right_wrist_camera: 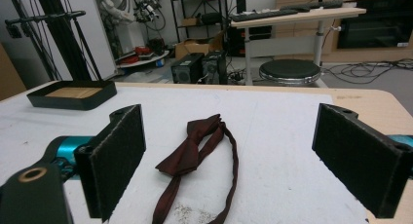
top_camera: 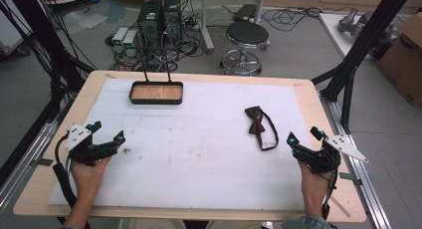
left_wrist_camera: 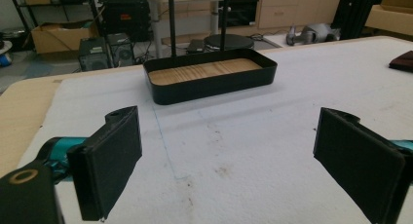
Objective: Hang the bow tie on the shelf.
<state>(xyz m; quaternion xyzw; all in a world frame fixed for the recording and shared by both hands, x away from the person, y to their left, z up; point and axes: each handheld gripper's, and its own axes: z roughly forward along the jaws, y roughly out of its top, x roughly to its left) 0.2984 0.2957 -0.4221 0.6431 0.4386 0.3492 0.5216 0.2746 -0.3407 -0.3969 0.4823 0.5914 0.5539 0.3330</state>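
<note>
Directly ahead of the right tool [right_wrist_camera: 229, 160], between its two spread jaws, lies the dark red bow tie [right_wrist_camera: 195, 146] with its strap [right_wrist_camera: 233, 160] looped beside it, flat on the white mat [right_wrist_camera: 282, 136] that covers the desk [top_camera: 35, 184]. The right tool stands wide apart, holding nothing, just short of the tie's near end. The left tool [top_camera: 107, 134], well off to the other side, is likewise spread and empty; straight ahead of it, at some distance, stands the black tray [left_wrist_camera: 209, 83] with a wooden floor and two upright rods [left_wrist_camera: 172, 24].

Judged risk: the tie is thin, limp and lies flat, so jaws closing from above may pinch mat rather than fabric, or catch the strap alone and leave the bow dangling. A grip on one wing could let the strap drag and snag on the tray's rim or rods if the tie is carried there.
</note>
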